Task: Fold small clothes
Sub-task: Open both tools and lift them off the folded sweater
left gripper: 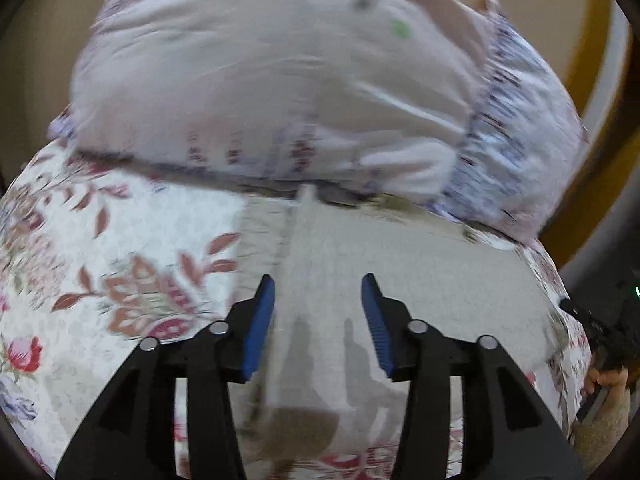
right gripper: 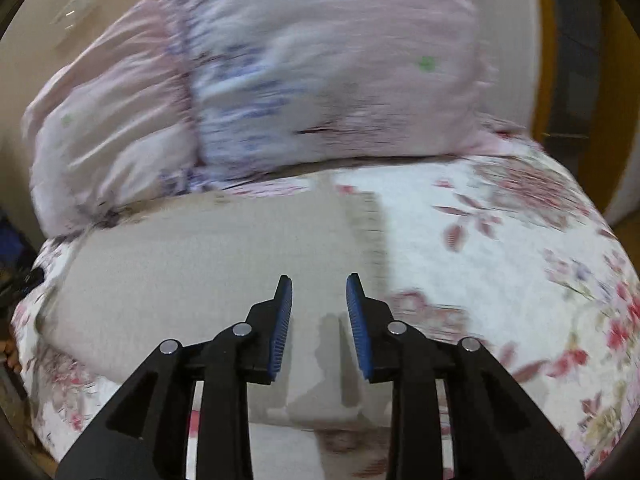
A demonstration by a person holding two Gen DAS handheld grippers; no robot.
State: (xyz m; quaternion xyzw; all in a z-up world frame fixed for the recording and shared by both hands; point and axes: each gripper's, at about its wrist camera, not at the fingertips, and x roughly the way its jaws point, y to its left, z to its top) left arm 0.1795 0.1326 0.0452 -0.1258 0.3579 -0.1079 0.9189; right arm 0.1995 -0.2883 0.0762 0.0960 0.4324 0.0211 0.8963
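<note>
A plain beige garment (left gripper: pixel 420 280) lies flat on a flowered bedspread (left gripper: pixel 100 264), with a straight folded edge along its left side in the left wrist view. My left gripper (left gripper: pixel 318 280) hovers over it, its blue pads (left gripper: pixel 262 328) apart and nothing between them. In the right wrist view the same garment (right gripper: pixel 192 264) fills the lower left, its straight edge on the right. My right gripper (right gripper: pixel 318 280) stands over it, open, with a narrower gap and no cloth pinched. Both views are blurred.
Two pale pink and blue flowered pillows (left gripper: pixel 260 80) (right gripper: pixel 320 80) lie just behind the garment. The bedspread (right gripper: pixel 500 264) stretches out to the right. A hand holding the other black gripper (left gripper: pixel 608 344) shows at the right edge of the left wrist view.
</note>
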